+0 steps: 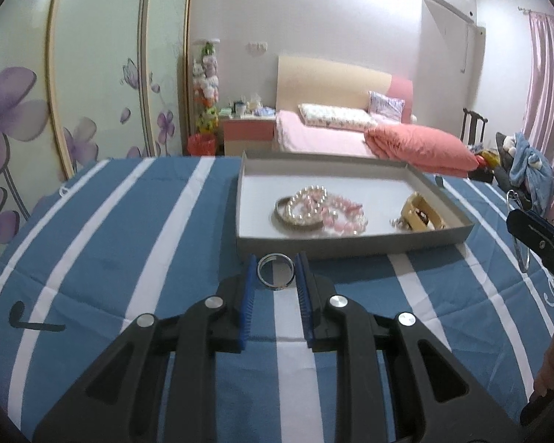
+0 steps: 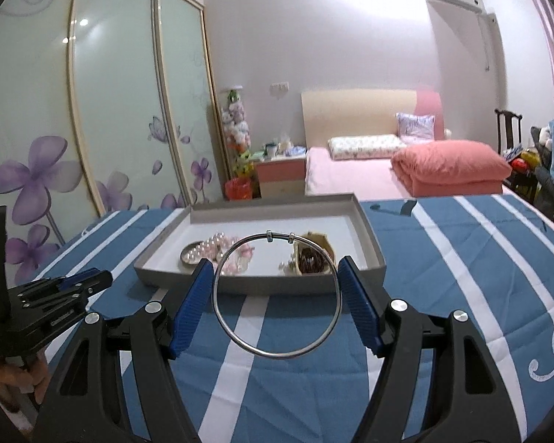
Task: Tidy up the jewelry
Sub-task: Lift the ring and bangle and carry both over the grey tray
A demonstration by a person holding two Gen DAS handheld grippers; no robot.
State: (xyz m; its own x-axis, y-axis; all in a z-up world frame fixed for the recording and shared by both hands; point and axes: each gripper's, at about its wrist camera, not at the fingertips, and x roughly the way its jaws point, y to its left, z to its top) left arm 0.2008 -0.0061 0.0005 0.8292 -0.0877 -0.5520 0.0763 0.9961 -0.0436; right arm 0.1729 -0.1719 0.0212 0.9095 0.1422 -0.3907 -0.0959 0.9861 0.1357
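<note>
My left gripper (image 1: pixel 275 269) is shut on a small silver ring (image 1: pixel 275 288), held upright between its blue pads just in front of the grey tray (image 1: pixel 350 245). In the tray lie a pearl bracelet (image 1: pixel 308 203), a pink bead bracelet (image 1: pixel 345 217), a silver bangle (image 1: pixel 295 224) and a beige box (image 1: pixel 420 216). My right gripper (image 2: pixel 275 262) is shut on a large thin silver bangle (image 2: pixel 277 355), its pads pressing the hoop's two sides, above the striped cloth and short of the tray (image 2: pixel 166 280). The left gripper (image 2: pixel 92 281) shows at the right wrist view's left edge.
The tray sits on a blue and white striped cloth (image 1: pixel 129 240). Behind it are a pink bed (image 1: pixel 332 140), a nightstand (image 1: pixel 247 129), a wardrobe with purple flowers (image 1: pixel 18 110) and a chair with clothes (image 1: pixel 527 170). A person's hand (image 2: pixel 18 380) holds the left gripper.
</note>
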